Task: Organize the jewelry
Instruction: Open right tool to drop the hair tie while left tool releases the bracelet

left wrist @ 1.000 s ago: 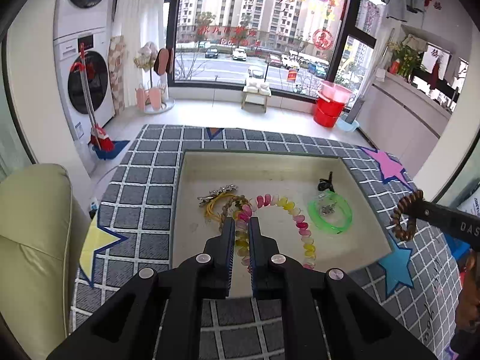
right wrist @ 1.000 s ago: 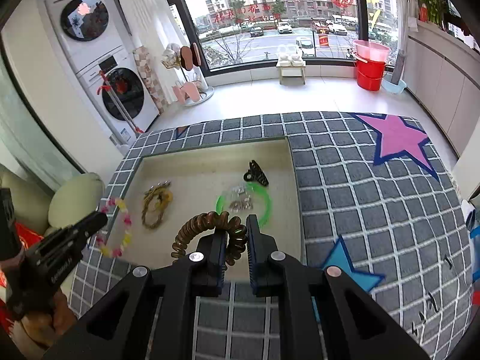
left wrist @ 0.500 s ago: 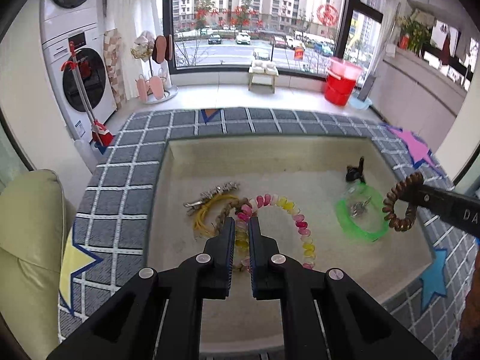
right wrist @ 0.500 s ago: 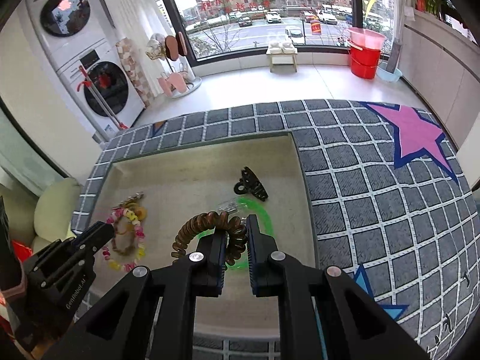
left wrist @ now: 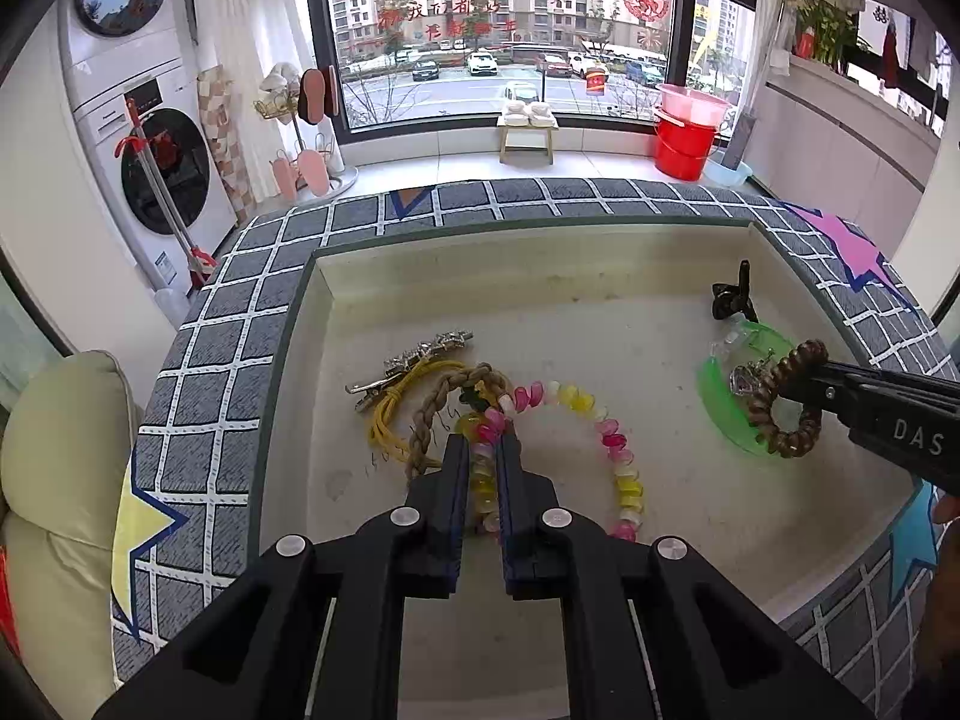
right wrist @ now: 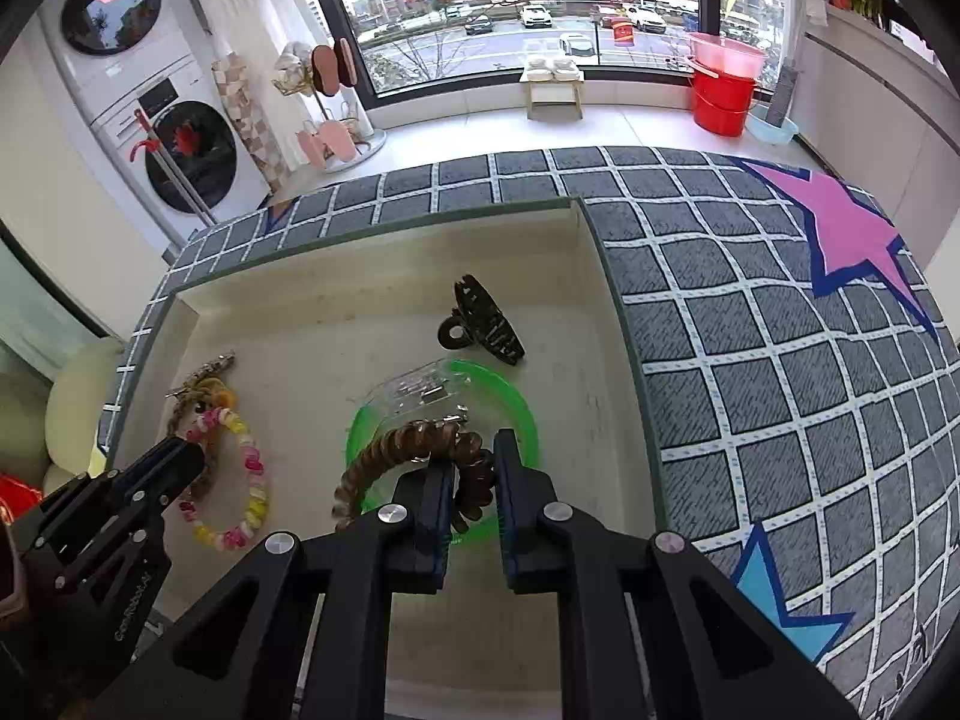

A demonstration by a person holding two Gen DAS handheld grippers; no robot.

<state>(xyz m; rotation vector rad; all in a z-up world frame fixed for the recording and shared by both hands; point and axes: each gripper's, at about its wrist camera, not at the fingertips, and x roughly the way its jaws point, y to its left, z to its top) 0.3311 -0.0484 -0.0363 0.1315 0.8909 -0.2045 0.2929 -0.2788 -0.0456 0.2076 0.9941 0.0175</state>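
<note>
while gripping from opposite sides of one shallow cream tray (left wrist: 600,252), sunk into a grey grid-patterned worktop (left wrist: 198,396) with coloured stars. left gripper (left wrist: 482,450): fingers close together, clamped on the near-left arc of a pink-and-yellow coil bracelet (left wrist: 624,480) lying on the tray floor. right gripper (right wrist: 470,480): fingers nipped on a brown spiral hair tie (right wrist: 414,441), loop sticking out to the left above a green bangle (right wrist: 522,408); touching the bangle or just over it, cannot tell.

contents of the tray, left part: braided tan band (left wrist: 438,402), yellow cord loop (left wrist: 396,402) and a rhinestone hair clip (left wrist: 414,360), bunched together, with the coil bracelet overlapping the braid at its upper end. right part: green bangle (left wrist: 726,408) flat on the floor, a clear plastic clip (right wrist: 420,387) resting across its far rim, a small silvery piece (left wrist: 747,375) just beside the hair tie (left wrist: 786,414), too small to name. black claw clip (right wrist: 480,321) just beyond the bangle, apart from it, near the far right corner.
</note>
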